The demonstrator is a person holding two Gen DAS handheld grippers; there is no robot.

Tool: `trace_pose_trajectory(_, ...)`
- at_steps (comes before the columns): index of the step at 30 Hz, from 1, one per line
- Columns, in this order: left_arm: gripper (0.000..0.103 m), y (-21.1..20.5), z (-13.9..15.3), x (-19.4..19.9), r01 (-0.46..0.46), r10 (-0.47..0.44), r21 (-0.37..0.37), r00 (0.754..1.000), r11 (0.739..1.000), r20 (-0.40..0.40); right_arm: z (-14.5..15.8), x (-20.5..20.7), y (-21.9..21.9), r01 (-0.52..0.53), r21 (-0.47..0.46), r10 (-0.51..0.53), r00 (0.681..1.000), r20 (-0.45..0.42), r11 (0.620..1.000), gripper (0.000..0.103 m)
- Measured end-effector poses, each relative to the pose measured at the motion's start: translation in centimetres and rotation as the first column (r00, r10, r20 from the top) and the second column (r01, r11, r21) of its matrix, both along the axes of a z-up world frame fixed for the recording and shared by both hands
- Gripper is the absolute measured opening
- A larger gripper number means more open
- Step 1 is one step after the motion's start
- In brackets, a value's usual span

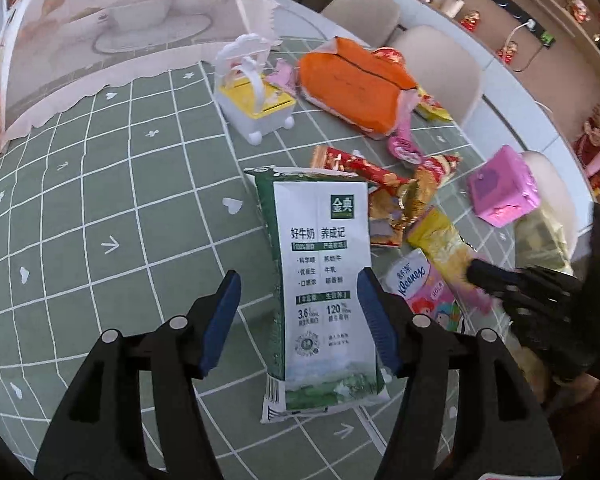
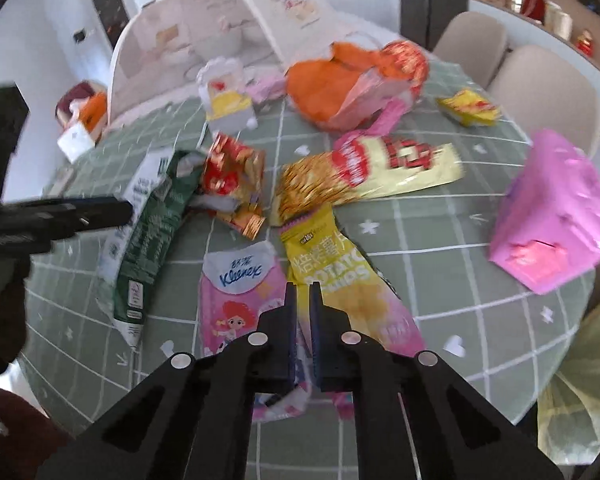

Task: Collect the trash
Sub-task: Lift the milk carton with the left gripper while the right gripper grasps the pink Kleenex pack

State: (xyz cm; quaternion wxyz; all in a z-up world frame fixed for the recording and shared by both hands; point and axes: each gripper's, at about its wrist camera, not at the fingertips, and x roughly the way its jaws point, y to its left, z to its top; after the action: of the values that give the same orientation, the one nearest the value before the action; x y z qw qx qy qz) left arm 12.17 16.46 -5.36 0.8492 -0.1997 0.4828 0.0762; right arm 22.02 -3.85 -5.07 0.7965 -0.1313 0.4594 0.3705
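Left gripper [image 1: 298, 300] hovered over the flattened milk carton [image 1: 324, 280], which lay on the green grid tablecloth [image 1: 100, 220]. Blue pads [image 1: 222, 320] stood wide apart, one on each side of the carton's lower half; the right-hand pad sat at the carton's edge, contact there uncertain. The left-hand pad stood clear of it, cloth showing between. The carton's far end pointed away from the claw toward a crumpled red-and-gold wrapper [image 1: 364, 170].

Right gripper [image 2: 303, 300] had its fingers drawn nearly together, a thin slit between them. They sat above the seam between the Kleenex tissue pack [image 2: 236, 280] and the yellow potato chips bag [image 2: 340, 280]. Whether anything was pinched there could not be told; the fingers covered that spot.

Other litter on the cloth: a long gold-and-yellow snack bag [image 2: 380, 172], a pink wrapped box [image 2: 556, 220], an orange bag [image 2: 324, 84] and a small white-and-yellow bin [image 2: 228, 100] farther back.

Right wrist view was motion-blurred, so print on the wrappers was mostly unreadable. The left gripper showed there only as a dark bar at the frame's left edge, above the carton [image 2: 148, 232]. In the left wrist view the right gripper [image 1: 520, 284] appeared as a dark blurred shape over the chips bag [image 1: 444, 248].
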Motion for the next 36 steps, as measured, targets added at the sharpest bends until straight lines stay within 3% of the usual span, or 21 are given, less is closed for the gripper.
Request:
trace_pose_trajectory(11,0.061,-2.7,-1.1,2.3,0.11,-0.109,0.033,0.993,0.993,-0.043,0.7,-0.9,-2.6,0.192,-0.019,-0.192,0.981,0.015,0.981,0.009)
trace_pose_trajectory(14,0.061,-2.5,-1.0,2.6,0.124,-0.125,-0.02,0.991,0.992,-0.056,1.2,-1.2,-3.0,0.208,-0.012,-0.208,0.978,0.021,0.978,0.01)
trace_pose_trajectory(15,0.061,-2.6,-0.7,2.5,0.136,-0.138,-0.044,0.989,0.99,-0.05,1.3,-1.3,-3.2,0.208,-0.005,-0.208,0.978,0.022,0.978,0.014)
trace_pose_trajectory(16,0.061,-2.7,-0.4,2.4,0.152,-0.154,-0.058,0.987,0.987,-0.036,1.5,-1.4,-3.4,0.204,0.009,-0.204,0.979,0.024,0.979,0.025)
trace_pose_trajectory(19,0.063,-3.4,0.4,1.8,0.194,-0.194,-0.042,0.981,0.98,0.018,1.9,-1.5,-4.2,0.193,0.057,-0.194,0.981,0.01,0.98,0.043)
trace_pose_trajectory(23,0.064,-3.6,-0.5,1.9,0.166,-0.166,0.0,0.986,0.986,-0.014,2.2,-1.2,-4.7,0.198,0.018,-0.198,0.98,0.006,0.98,0.045)
trace_pose_trajectory(28,0.064,-4.2,-0.9,2.5,0.132,-0.131,0.051,0.991,0.99,-0.023,2.8,-0.3,-4.5,0.218,-0.076,-0.212,0.974,0.085,0.973,0.045)
trace_pose_trajectory(29,0.063,-4.1,-1.2,2.6,0.114,-0.113,0.045,0.993,0.992,-0.033,2.7,-0.1,-4.3,0.207,-0.089,-0.199,0.976,0.092,0.974,0.045)
trace_pose_trajectory(31,0.052,-3.7,-1.5,2.7,0.092,-0.091,0.006,0.995,0.996,-0.033,2.5,0.3,-3.7,0.133,-0.085,-0.126,0.988,0.088,0.987,0.045)
trace_pose_trajectory(36,0.051,-2.2,0.4,1.2,0.007,-0.006,-0.03,1.0,1.0,0.019,1.8,0.5,-0.9,-0.063,-0.055,0.068,0.994,0.084,0.996,0.045)
